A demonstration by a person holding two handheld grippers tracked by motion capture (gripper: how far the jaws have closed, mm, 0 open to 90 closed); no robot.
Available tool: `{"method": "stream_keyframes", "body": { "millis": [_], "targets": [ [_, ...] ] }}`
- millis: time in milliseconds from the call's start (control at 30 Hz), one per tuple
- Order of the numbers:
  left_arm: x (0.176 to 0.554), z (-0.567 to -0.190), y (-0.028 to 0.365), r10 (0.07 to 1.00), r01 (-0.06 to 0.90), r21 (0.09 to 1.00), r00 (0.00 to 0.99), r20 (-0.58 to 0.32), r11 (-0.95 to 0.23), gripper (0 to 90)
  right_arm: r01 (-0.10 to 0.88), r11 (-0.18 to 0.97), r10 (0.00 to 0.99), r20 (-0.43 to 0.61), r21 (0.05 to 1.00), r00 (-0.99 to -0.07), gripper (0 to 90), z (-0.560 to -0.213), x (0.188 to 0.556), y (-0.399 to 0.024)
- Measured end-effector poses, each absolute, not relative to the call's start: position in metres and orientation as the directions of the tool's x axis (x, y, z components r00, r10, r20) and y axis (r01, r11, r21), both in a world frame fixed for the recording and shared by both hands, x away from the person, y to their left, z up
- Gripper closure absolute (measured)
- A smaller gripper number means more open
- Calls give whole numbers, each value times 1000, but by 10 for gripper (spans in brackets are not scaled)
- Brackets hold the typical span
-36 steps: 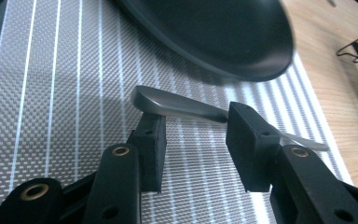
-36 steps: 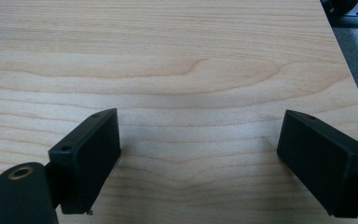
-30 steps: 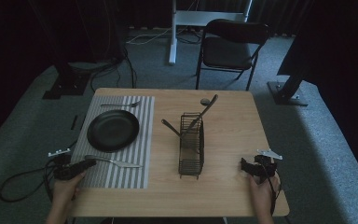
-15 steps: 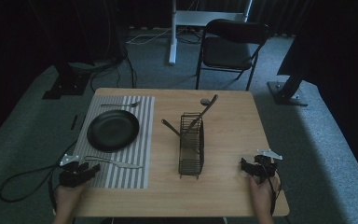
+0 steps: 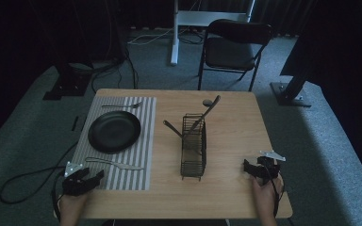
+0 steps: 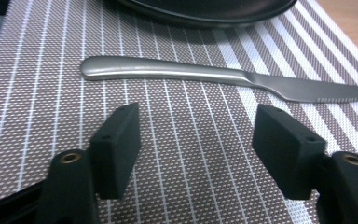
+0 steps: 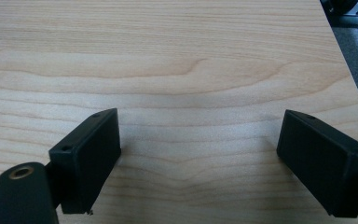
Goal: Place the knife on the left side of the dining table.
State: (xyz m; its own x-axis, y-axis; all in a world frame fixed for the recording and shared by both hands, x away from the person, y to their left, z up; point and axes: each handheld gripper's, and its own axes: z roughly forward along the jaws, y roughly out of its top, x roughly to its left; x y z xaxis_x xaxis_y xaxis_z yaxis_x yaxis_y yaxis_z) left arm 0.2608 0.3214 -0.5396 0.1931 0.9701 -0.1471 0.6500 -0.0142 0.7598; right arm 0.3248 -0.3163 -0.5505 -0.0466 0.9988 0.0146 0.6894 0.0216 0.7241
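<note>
Since my left gripper (image 6: 198, 151) sits over the striped placemat (image 6: 182, 135) with jaws wide and empty, the knife (image 6: 214, 80) lies just ahead, its long axis crosswise to them, handle left. My right gripper (image 7: 200, 163), also gaping and empty, hovers over bare table (image 7: 191, 56), much farther off. No writing is legible.

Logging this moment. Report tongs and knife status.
Left tongs open over placemat, short of knife. Right tongs open, bare table. Nothing between.
</note>
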Motion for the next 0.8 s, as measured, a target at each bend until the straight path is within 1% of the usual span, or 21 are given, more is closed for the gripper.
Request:
{"method": "stream_keyframes", "body": {
  "millis": [67, 133, 167, 267, 367, 400, 433, 467, 500, 533, 567, 667, 767, 800],
  "targets": [
    [260, -540, 323, 971, 647, 762, 184, -151, -4, 274, 689, 22, 999, 15, 724, -47, 124, -550, 325, -316],
    [259, -540, 324, 969, 649, 760, 181, -167, 10, 200, 689, 22, 999, 14, 724, -47, 124, -550, 325, -316],
    [258, -541, 324, 971, 647, 762, 179, -160, 6, 185, 690, 21, 999, 15, 724, -47, 124, -550, 325, -316],
    [256, -542, 320, 980, 655, 755, 168, -110, -27, 185, 689, 22, 999, 15, 724, -47, 124, -550, 325, -316],
    [256, -542, 319, 979, 654, 756, 171, -111, -28, 179, 689, 21, 999, 15, 724, -46, 124, -550, 325, -316],
    [256, -541, 317, 980, 645, 764, 164, -117, -17, 121, 690, 21, 999, 15, 724, -46, 124, -550, 325, -316],
    [256, -541, 317, 980, 645, 764, 164, -117, -17, 83, 690, 21, 999, 15, 724, -46, 124, -550, 325, -316],
    [256, -541, 317, 980, 645, 764, 164, -117, -17, 83, 690, 21, 999, 15, 724, -46, 124, -550, 325, -316],
    [256, -540, 315, 987, 652, 758, 133, -88, -20, 83, 690, 21, 999, 15, 724, -46, 124, -550, 325, -316],
    [256, -540, 315, 988, 653, 757, 127, -86, -18, 68, 690, 21, 999, 15, 724, -47, 124, -550, 325, -316],
    [257, -541, 316, 989, 663, 748, 121, -87, -15, 2, 690, 22, 999, 14, 724, -46, 124, -550, 325, -316],
    [257, -541, 317, 992, 659, 752, 98, -86, 0, 0, 690, 21, 999, 15, 724, -46, 124, -550, 325, -316],
    [257, -541, 316, 991, 655, 755, 104, -82, -7, 0, 690, 21, 999, 15, 724, -46, 124, -550, 325, -316],
    [257, -542, 314, 993, 655, 756, 103, -59, -23, 0, 690, 21, 999, 15, 724, -46, 124, -550, 325, -316]
  ]
}}
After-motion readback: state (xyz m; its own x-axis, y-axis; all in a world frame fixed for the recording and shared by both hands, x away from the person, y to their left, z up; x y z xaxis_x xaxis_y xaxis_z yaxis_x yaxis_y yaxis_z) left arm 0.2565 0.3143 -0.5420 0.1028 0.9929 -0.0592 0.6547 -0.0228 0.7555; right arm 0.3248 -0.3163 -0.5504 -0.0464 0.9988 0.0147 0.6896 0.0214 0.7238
